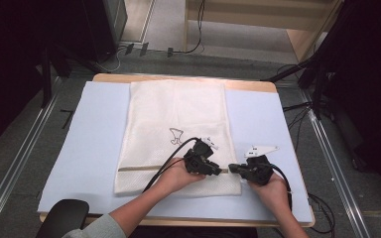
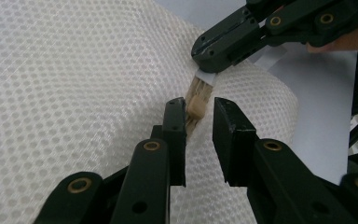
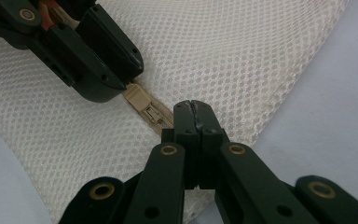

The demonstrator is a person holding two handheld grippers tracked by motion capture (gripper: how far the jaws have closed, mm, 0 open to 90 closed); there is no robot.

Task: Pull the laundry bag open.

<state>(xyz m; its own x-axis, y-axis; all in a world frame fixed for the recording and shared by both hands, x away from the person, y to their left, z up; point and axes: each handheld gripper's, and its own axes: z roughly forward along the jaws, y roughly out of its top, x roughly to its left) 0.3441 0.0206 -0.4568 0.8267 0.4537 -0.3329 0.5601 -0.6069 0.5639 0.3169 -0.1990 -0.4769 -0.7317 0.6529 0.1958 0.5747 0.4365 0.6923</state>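
A white mesh bag [image 1: 176, 119] lies flat on a pale blue mat [image 1: 94, 129], with a beige zipper [image 1: 144, 169] running across its near end. In the left gripper view my left gripper [image 2: 198, 101] straddles the beige zipper pull [image 2: 197, 106]. One jaw is close against the pull and a gap shows beside the other. My right gripper [image 3: 192, 106] is shut on the zipper's end at the bag's right edge, just past the pull [image 3: 137, 99]. In the high view the left gripper [image 1: 220, 170] and the right gripper [image 1: 232, 168] meet tip to tip.
The mat covers a wooden table [image 1: 178, 78] almost to its edges. Metal rails and cables [image 1: 297, 119] lie on the floor to the right. A black rounded object [image 1: 62, 215] sits at the table's near left corner.
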